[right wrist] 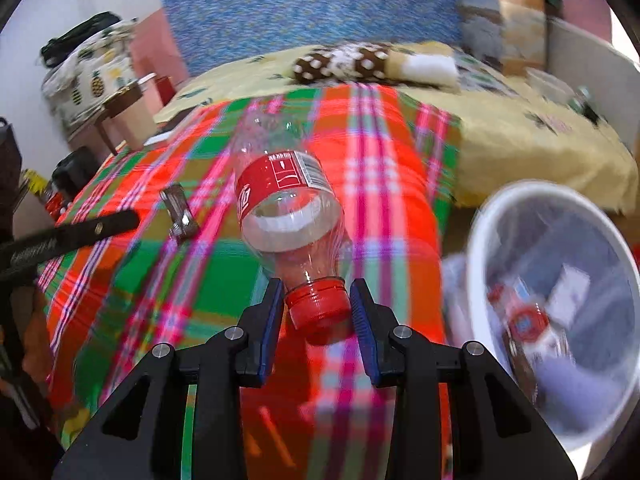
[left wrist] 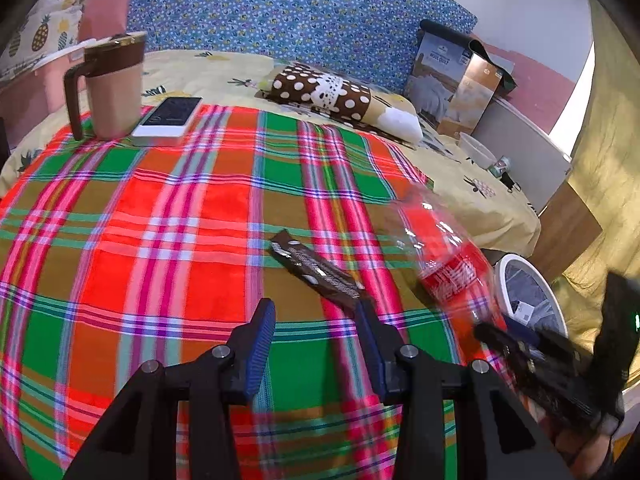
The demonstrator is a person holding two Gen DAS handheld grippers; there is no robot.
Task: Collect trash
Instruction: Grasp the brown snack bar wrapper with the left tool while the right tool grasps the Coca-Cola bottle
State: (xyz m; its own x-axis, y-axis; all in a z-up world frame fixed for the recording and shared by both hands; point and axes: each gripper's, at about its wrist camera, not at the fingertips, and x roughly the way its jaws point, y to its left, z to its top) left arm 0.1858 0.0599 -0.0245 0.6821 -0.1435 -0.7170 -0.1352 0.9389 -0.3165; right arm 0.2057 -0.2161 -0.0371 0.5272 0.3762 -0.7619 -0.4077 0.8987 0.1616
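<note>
An empty clear plastic bottle (right wrist: 286, 208) with a red label and red cap is held by its cap in my right gripper (right wrist: 318, 300), lifted above the plaid blanket; it also shows in the left wrist view (left wrist: 444, 256). A white trash bin (right wrist: 480, 248) with trash inside stands to the right beside the bed, also in the left wrist view (left wrist: 532, 292). A brown snack wrapper (left wrist: 316, 272) lies on the blanket just ahead of my left gripper (left wrist: 316, 320), which is open and empty. The wrapper also shows in the right wrist view (right wrist: 180, 210).
A plaid blanket (left wrist: 160, 240) covers the bed. A brown-and-tan mug (left wrist: 110, 84) and a white phone-like device (left wrist: 170, 120) sit at its far left. A polka-dot pillow (left wrist: 332, 92) and a quilt package (left wrist: 452, 84) lie further back.
</note>
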